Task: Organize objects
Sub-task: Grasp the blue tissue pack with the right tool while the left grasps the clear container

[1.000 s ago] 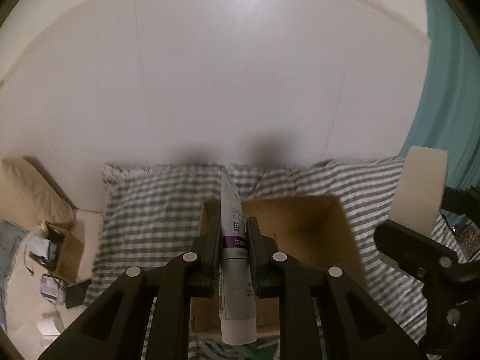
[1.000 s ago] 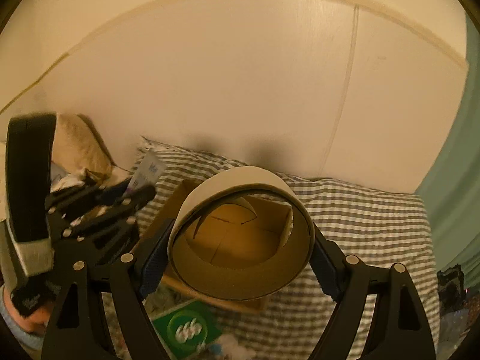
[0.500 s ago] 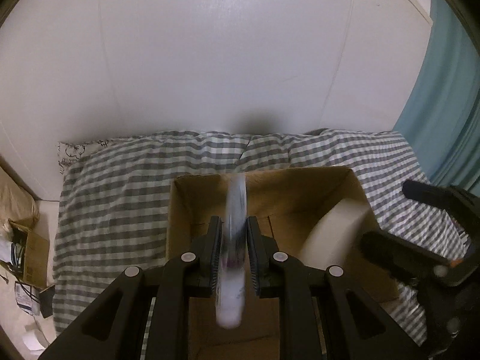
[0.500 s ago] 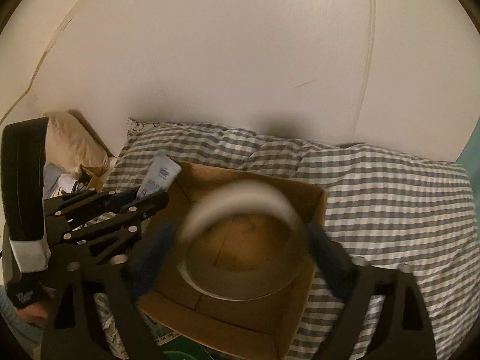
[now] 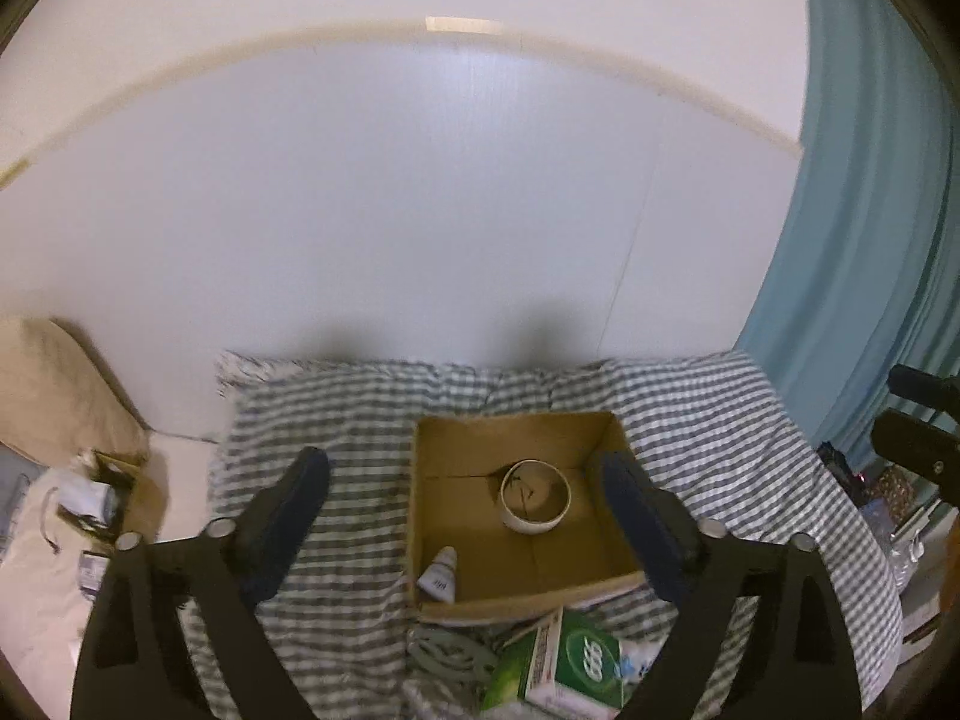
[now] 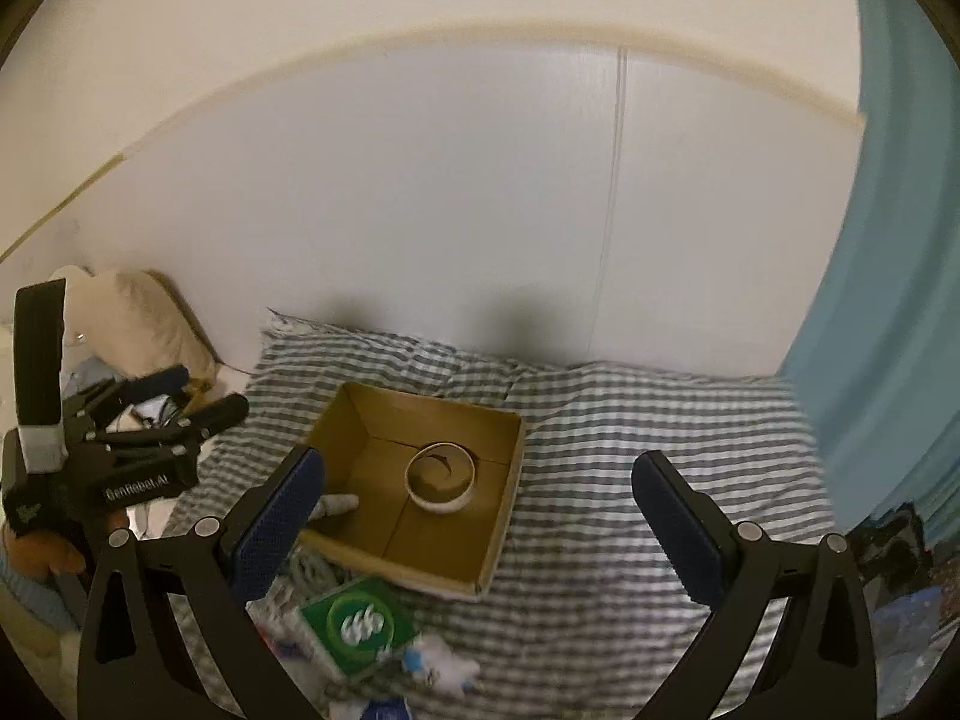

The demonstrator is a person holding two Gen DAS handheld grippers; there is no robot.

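Observation:
An open cardboard box (image 5: 606, 585) sits on the grey checked bed cover; it also shows in the right wrist view (image 6: 504, 510). Inside it lie a white tape ring (image 5: 535, 496) (image 6: 441, 477) and a white tube (image 5: 440, 574) (image 6: 336, 504) near the front left corner. My left gripper (image 5: 468, 516) is open and empty, held above and in front of the box. My right gripper (image 6: 480, 516) is open and empty too, above the box's near side. The left gripper also shows in the right wrist view (image 6: 204, 399), left of the box.
A green and white packet (image 5: 570, 660) (image 6: 354, 624) and small clutter lie in front of the box. A beige pillow (image 5: 54, 390) and a small box of items (image 5: 105, 480) are at the left. A teal curtain (image 5: 870, 240) hangs at the right. A white wall is behind.
Both grippers opened and drew back. The tube left the left gripper and the tape ring left the right gripper; both now lie in the box.

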